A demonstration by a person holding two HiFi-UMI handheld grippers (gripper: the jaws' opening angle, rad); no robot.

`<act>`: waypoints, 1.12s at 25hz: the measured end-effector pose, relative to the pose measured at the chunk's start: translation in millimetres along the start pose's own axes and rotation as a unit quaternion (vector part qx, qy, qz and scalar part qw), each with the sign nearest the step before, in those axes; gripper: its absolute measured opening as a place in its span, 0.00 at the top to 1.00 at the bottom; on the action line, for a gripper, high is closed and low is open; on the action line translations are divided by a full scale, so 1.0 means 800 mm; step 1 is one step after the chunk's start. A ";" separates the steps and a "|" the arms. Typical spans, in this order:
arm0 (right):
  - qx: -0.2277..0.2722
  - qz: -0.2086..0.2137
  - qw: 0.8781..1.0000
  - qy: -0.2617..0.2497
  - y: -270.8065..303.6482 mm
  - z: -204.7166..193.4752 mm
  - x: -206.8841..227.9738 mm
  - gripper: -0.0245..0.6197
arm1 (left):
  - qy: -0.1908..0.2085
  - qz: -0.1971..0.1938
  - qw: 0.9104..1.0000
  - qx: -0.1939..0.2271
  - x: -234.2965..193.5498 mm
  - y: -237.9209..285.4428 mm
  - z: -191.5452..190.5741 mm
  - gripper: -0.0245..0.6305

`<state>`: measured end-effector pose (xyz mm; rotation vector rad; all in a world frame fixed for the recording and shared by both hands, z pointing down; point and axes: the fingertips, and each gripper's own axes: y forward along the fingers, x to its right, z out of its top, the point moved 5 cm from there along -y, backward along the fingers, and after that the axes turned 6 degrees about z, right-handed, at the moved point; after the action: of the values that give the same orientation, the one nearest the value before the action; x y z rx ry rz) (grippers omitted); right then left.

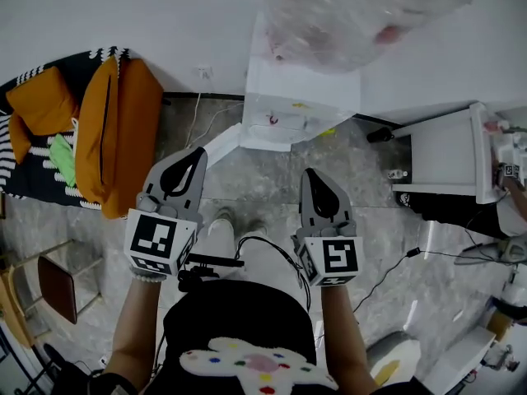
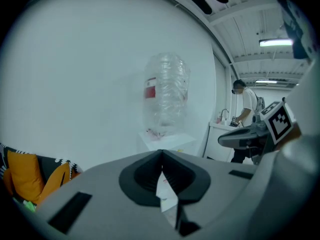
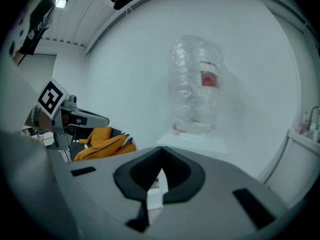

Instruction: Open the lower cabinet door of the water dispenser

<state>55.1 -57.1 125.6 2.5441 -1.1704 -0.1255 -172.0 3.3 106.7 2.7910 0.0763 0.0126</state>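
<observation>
Jaws on the left gripper (image 1: 194, 156) are pressed tight together with nothing between them; the right gripper (image 1: 313, 175) is the same, closed all the way and holding nothing; we think they are closed because there is nothing to grab yet. We hold both side by side in front of our body, tips pointing at the water dispenser (image 1: 300, 97), so we look ready to go to it; they are well apart from it and touch nothing. The white water dispenser stands against the wall (image 1: 165, 15), straight ahead of us; a big clear bottle (image 1: 362, 15) stands on top, most likely so the water can run down into it. The lower cabinet door is on the bottom part of the dispenser, near the gray floor (image 1: 272, 167); in both gripper views our own grippers hide that part. A white flap (image 1: 221, 145) sticks out from the dispenser's bottom corner on the left of the head view; it may be the door standing open, but we cannot tell. Each gripper has a marker cube (image 1: 158, 241) with black and white squares, not words; the bottle has a red label (image 2: 150, 88), but its writing is too small to read; small red and yellow marks sit on the dispenser's front, and we cannot read those either; we see no brand name anywhere.
</observation>
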 end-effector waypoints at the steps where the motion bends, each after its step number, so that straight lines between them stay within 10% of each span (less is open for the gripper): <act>1: 0.005 -0.001 1.000 -0.004 -0.004 0.005 -0.001 0.96 | 0.007 -0.001 1.000 0.001 0.002 -0.002 0.003 0.94; 28: 0.005 -0.021 1.000 0.004 -0.049 0.030 -0.007 0.96 | 0.029 -0.048 0.998 0.022 0.041 -0.015 0.034 0.94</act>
<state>74.5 -35.3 89.5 2.5769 -1.1184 -0.1197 -139.1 7.2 76.9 2.8286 0.2281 0.0692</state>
